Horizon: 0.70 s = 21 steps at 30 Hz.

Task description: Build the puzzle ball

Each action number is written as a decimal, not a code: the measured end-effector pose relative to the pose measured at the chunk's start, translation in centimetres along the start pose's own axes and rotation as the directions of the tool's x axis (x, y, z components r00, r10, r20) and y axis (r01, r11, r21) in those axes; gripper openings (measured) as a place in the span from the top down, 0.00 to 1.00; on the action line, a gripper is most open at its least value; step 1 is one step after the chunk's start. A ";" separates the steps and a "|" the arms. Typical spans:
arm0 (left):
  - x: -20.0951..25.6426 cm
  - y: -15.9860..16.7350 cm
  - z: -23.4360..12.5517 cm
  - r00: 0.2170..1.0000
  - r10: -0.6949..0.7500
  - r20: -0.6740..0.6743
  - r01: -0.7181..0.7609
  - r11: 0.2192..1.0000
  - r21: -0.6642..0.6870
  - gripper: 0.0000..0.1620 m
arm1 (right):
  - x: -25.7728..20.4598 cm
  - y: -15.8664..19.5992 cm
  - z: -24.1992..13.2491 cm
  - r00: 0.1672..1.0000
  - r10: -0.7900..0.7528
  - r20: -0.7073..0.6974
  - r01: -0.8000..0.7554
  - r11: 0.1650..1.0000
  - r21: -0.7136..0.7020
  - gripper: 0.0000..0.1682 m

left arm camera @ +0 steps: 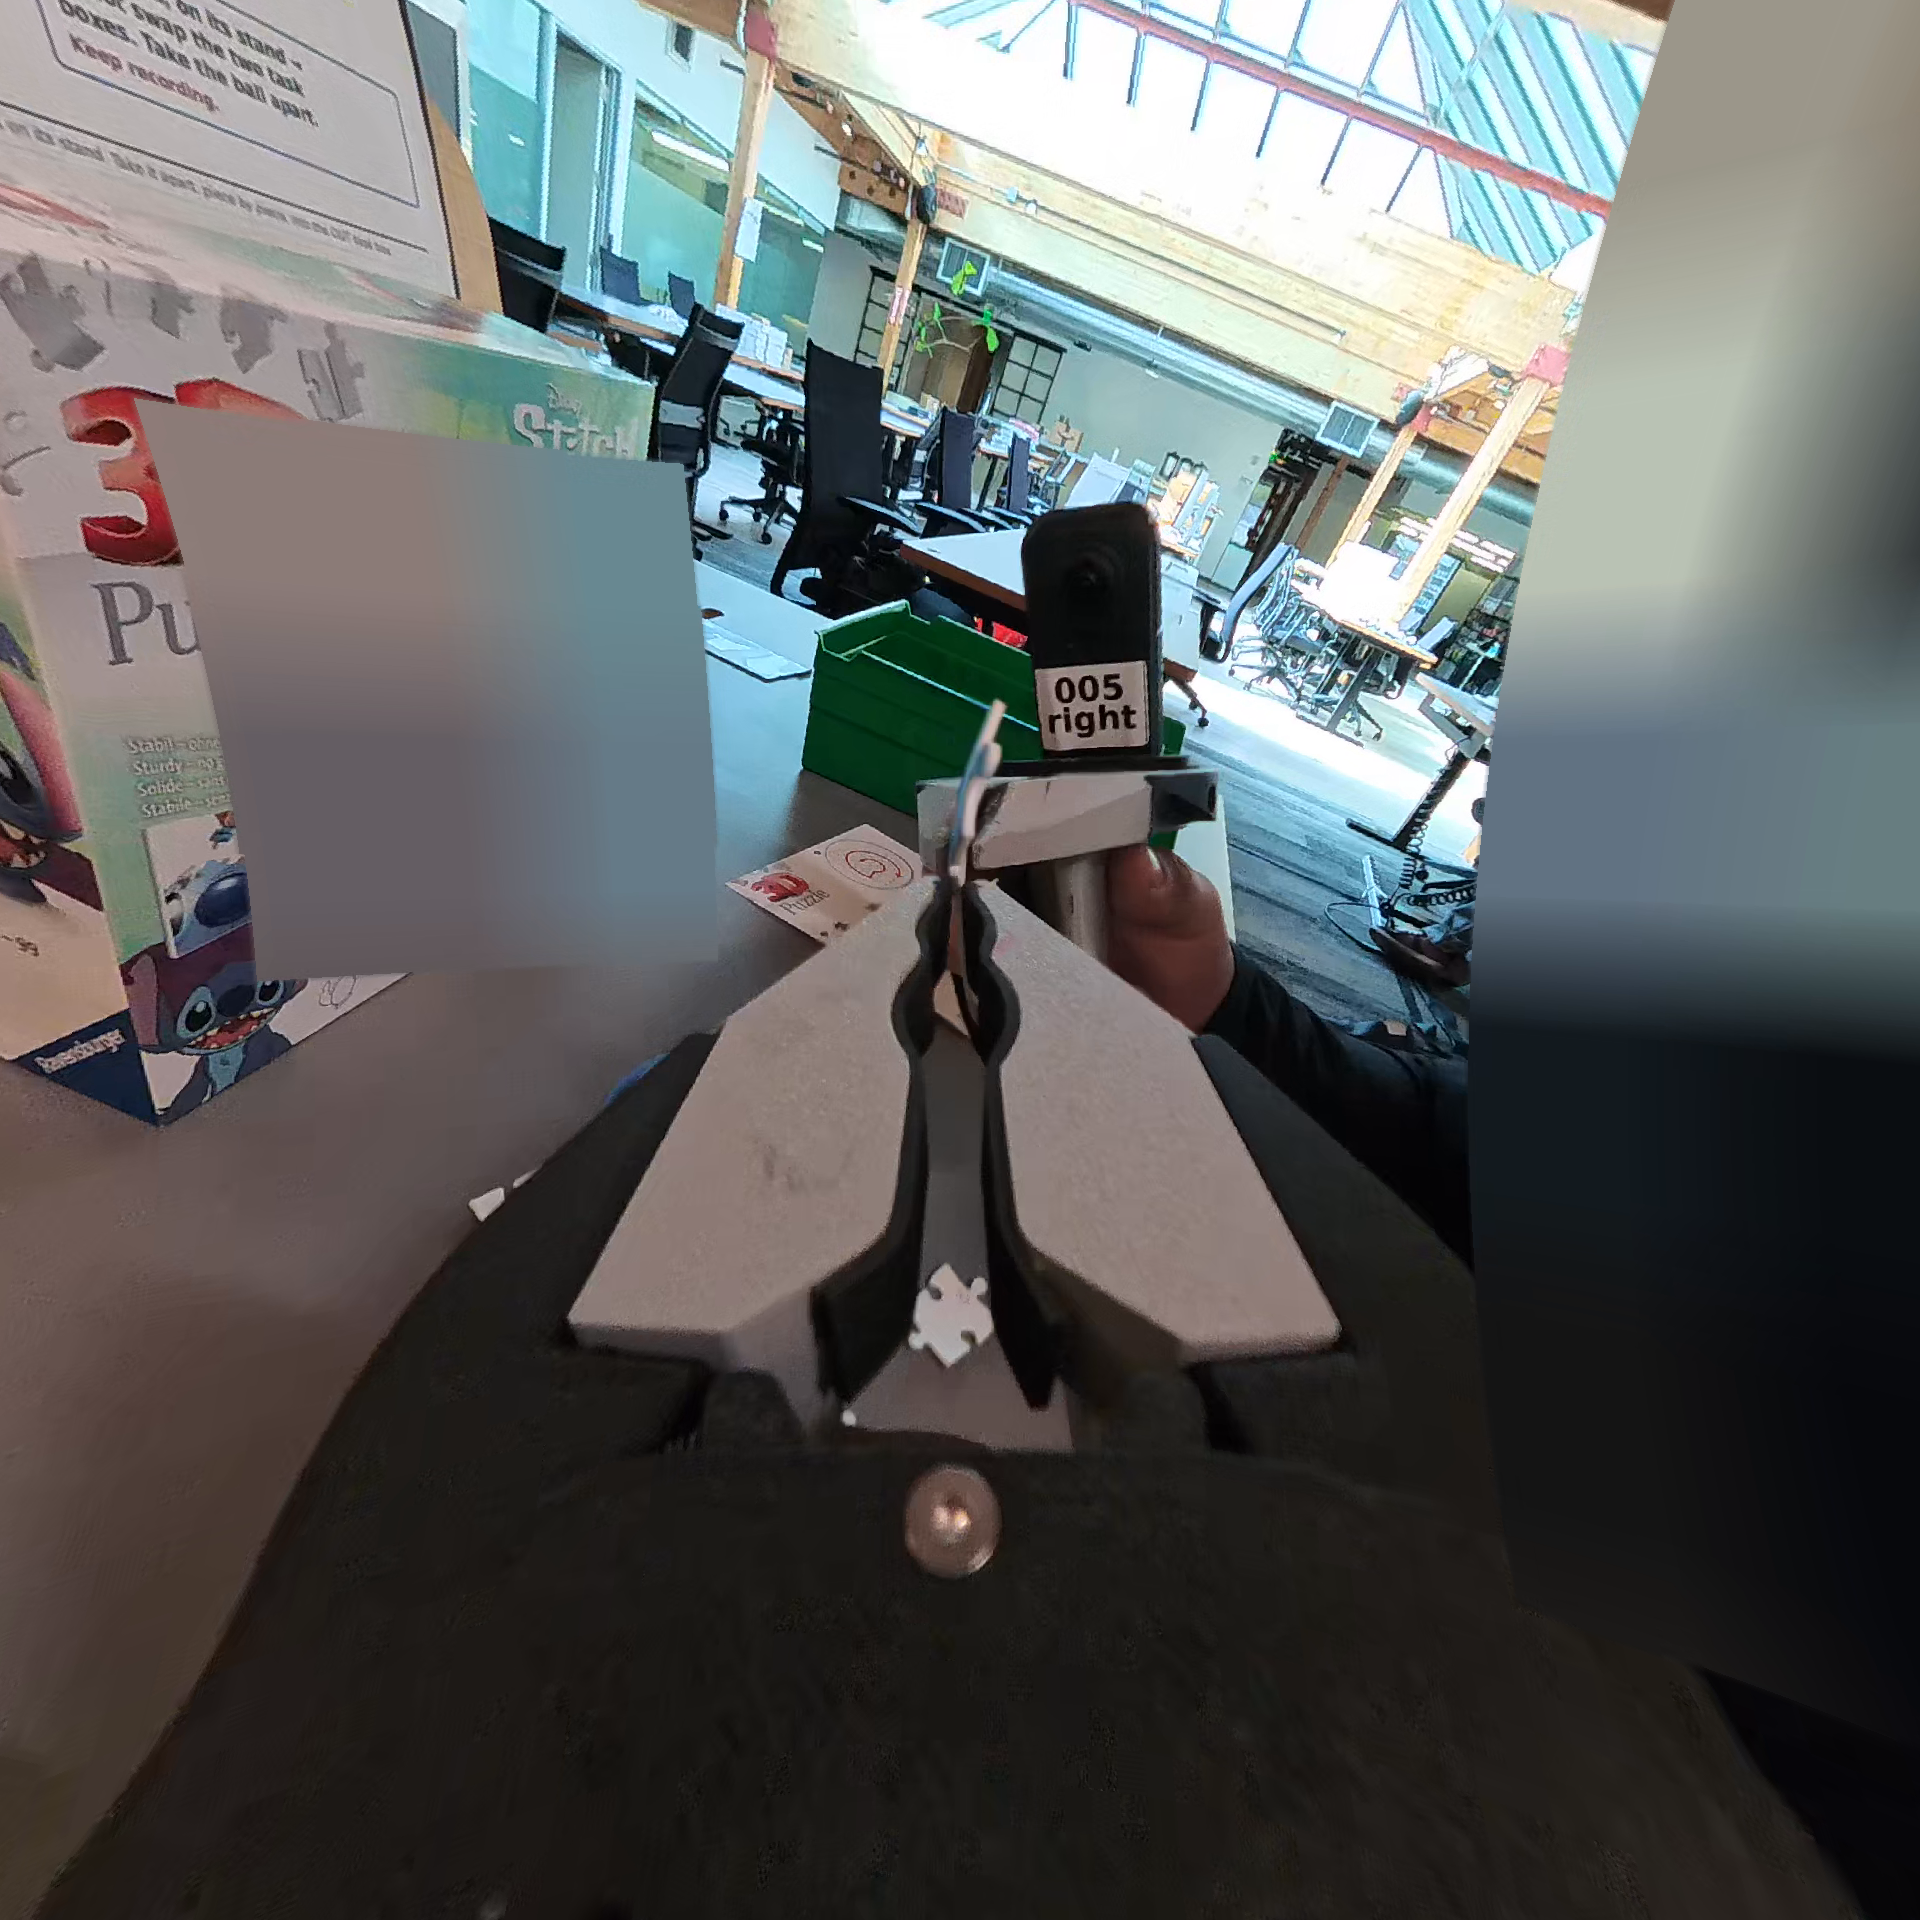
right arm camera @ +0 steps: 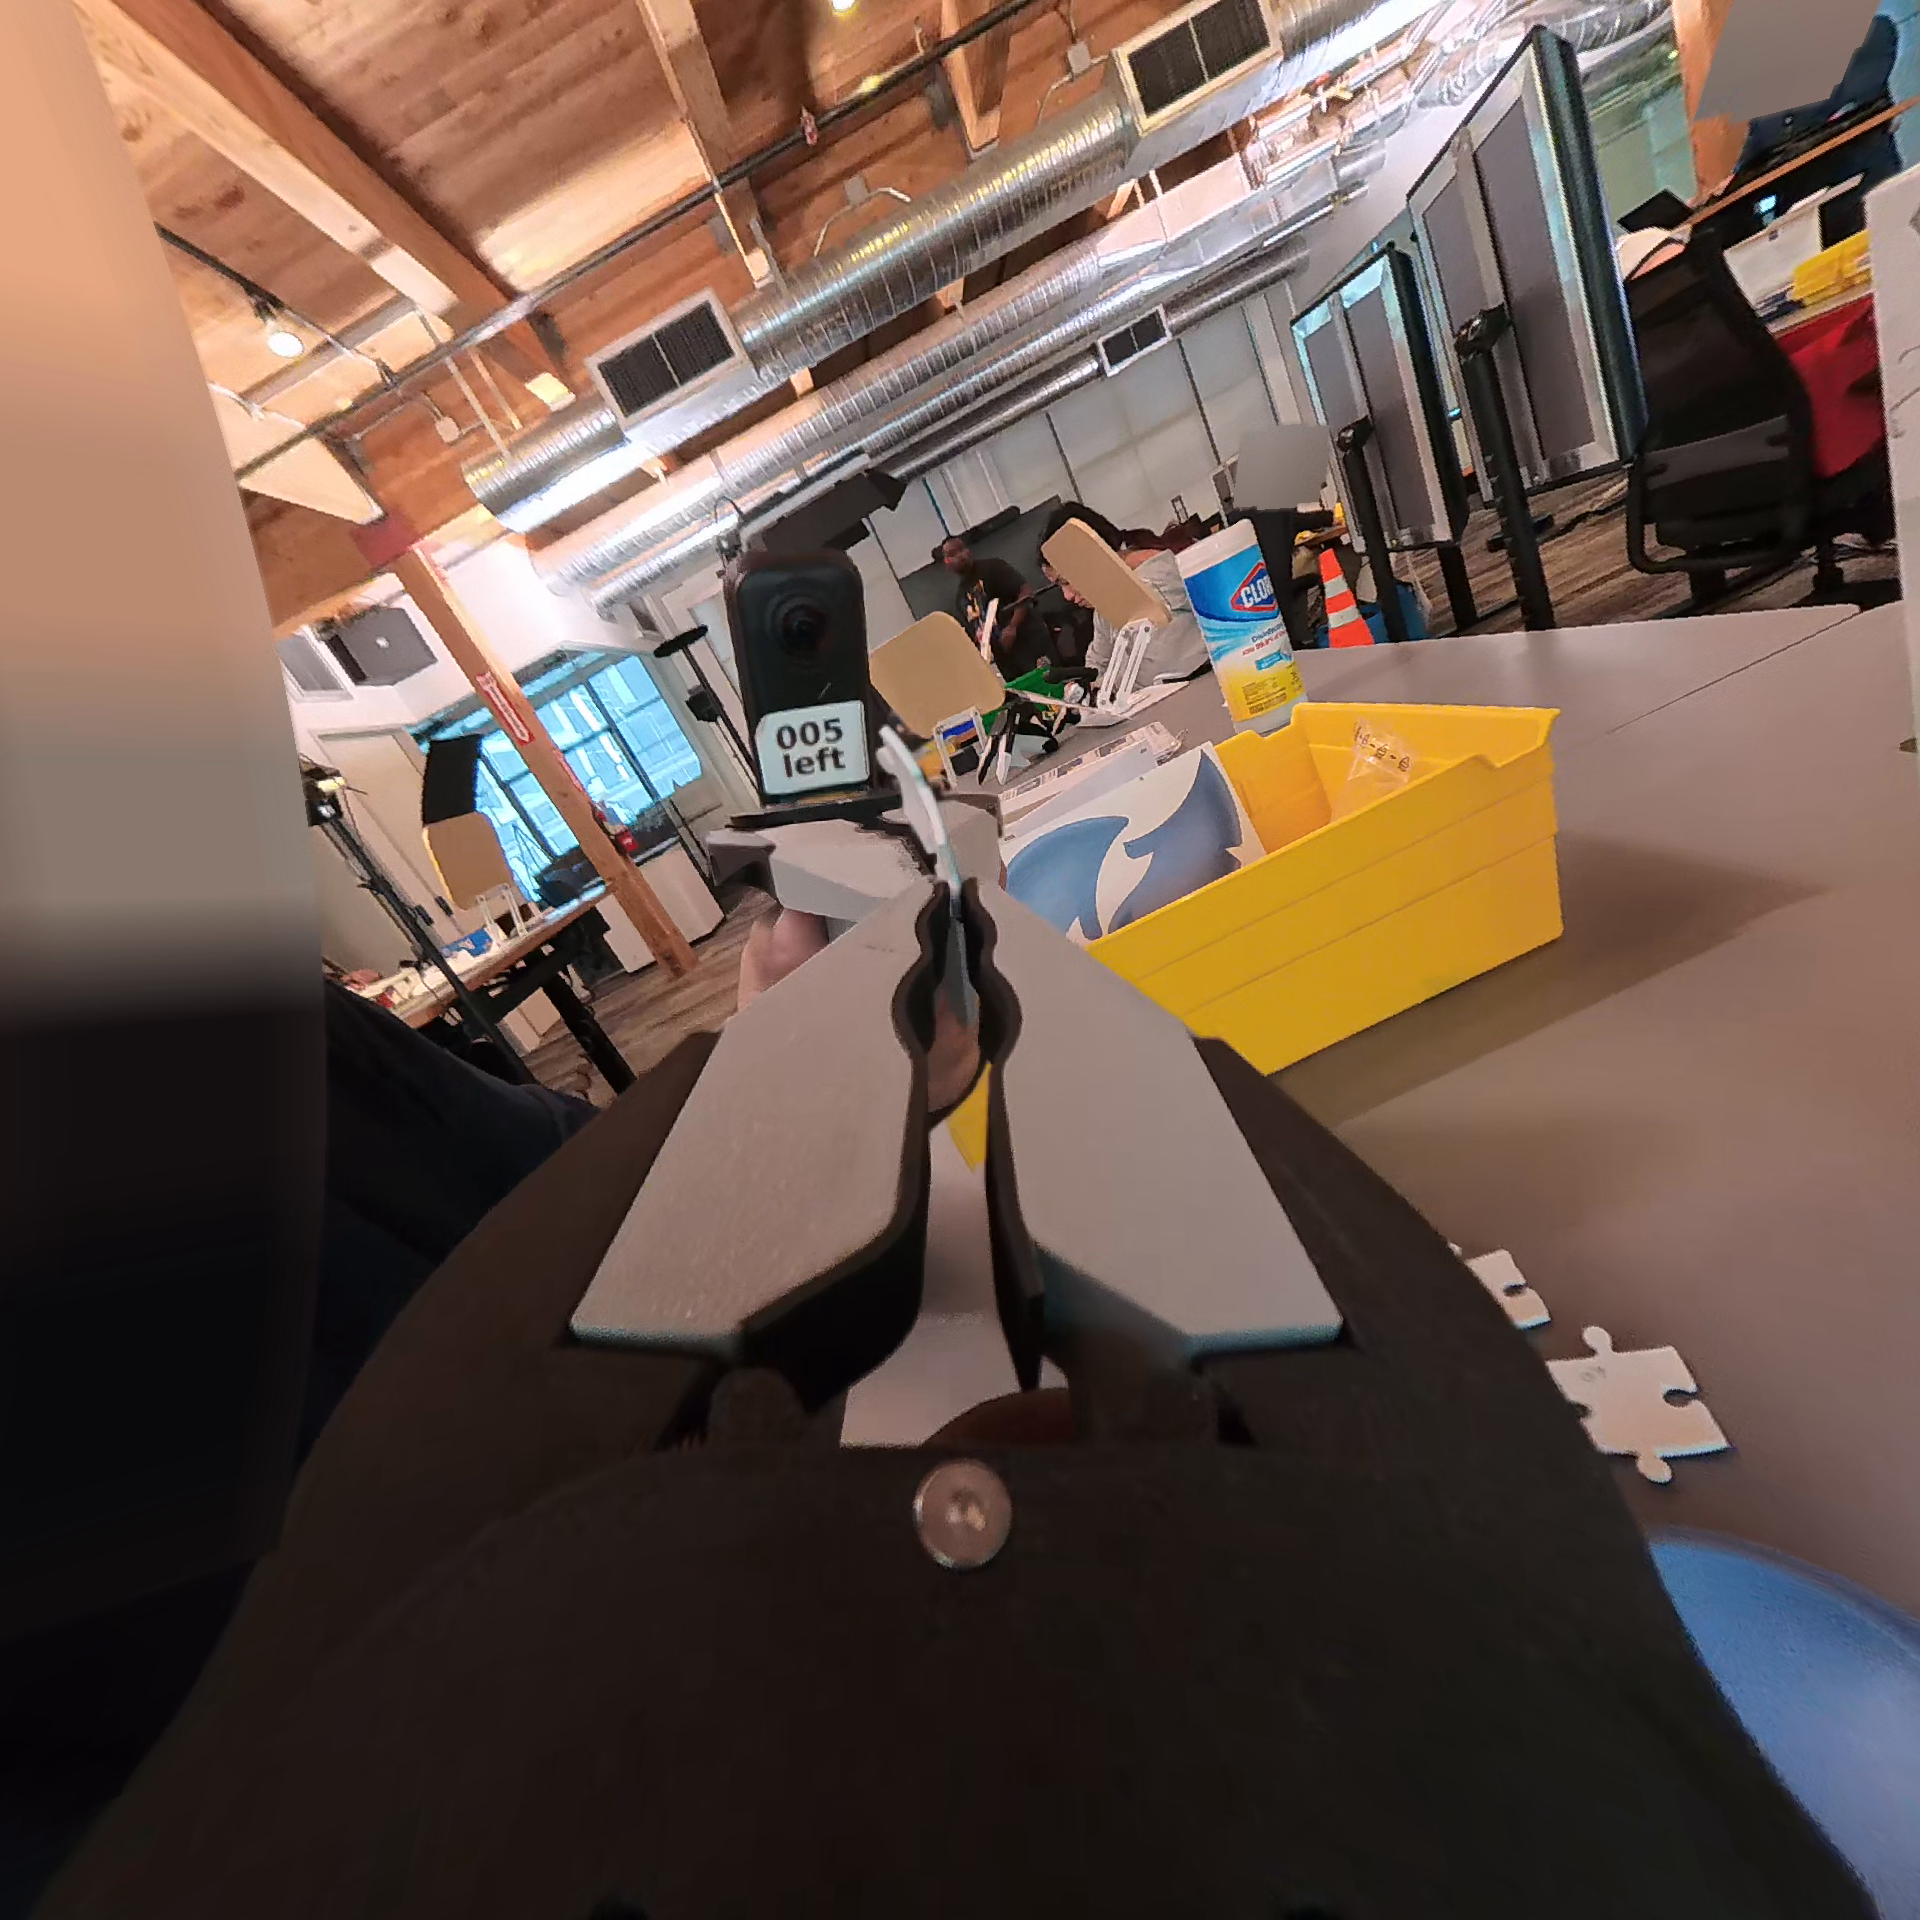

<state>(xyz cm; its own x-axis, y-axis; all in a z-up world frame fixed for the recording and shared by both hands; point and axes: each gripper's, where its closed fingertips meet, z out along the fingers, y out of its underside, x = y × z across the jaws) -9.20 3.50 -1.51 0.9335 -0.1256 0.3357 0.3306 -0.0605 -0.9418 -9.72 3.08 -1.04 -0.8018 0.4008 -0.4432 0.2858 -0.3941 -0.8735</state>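
My left gripper [left arm camera: 958, 904] and right gripper [right arm camera: 961, 904] face each other tip to tip, raised above the grey table [left arm camera: 260, 1299]. Both are shut. A thin curved puzzle piece [left arm camera: 985, 743], white on one side and blue on the other, stands edge-on where the tips meet; it also shows in the right wrist view [right arm camera: 914, 790]. Each gripper pinches a piece edge. I cannot tell whether this is one piece or two pressed together. The right gripper [left arm camera: 971, 831] shows in the left wrist view, the left gripper [right arm camera: 914, 842] in the right wrist view.
Loose white pieces [right arm camera: 1636, 1403] lie on the table, one under my left gripper [left arm camera: 951, 1314]. A puzzle box [left arm camera: 104, 831] stands left, a green bin [left arm camera: 904, 696] behind, a leaflet [left arm camera: 821, 878] nearby. A yellow bin [right arm camera: 1351, 935], a wipes canister [right arm camera: 1242, 634] and a blue rounded object [right arm camera: 1808, 1704] are right. My left and right fingertips are right by each other.
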 end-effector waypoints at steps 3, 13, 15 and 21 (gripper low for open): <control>-0.1 0.5 0.1 1.000 -0.003 0.002 0.003 0.999 -0.033 1.00 | 0.2 0.3 -0.1 0.996 -0.075 -0.039 0.074 0.996 -0.042 1.00; -0.1 1.7 0.5 1.000 0.000 -0.002 0.000 0.995 -0.097 1.00 | 0.0 0.3 -0.2 0.980 -0.189 -0.069 0.185 0.981 -0.065 0.99; 0.0 2.1 0.6 1.000 -0.002 -0.006 0.001 0.993 -0.119 1.00 | -0.1 0.2 -0.3 0.978 -0.199 -0.068 0.195 0.979 -0.063 0.99; 0.0 2.5 0.7 1.000 -0.009 -0.011 0.007 0.990 -0.143 1.00 | -0.1 0.4 -0.2 0.967 -0.238 -0.089 0.231 0.969 -0.086 1.00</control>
<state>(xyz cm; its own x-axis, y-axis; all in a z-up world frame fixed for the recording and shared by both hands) -8.24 4.02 -3.88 0.9290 -0.1356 0.3443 0.3142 -0.2024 -0.9275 -9.46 3.10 -1.37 -0.7969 0.5551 -0.2384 0.1369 -0.2184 -0.9662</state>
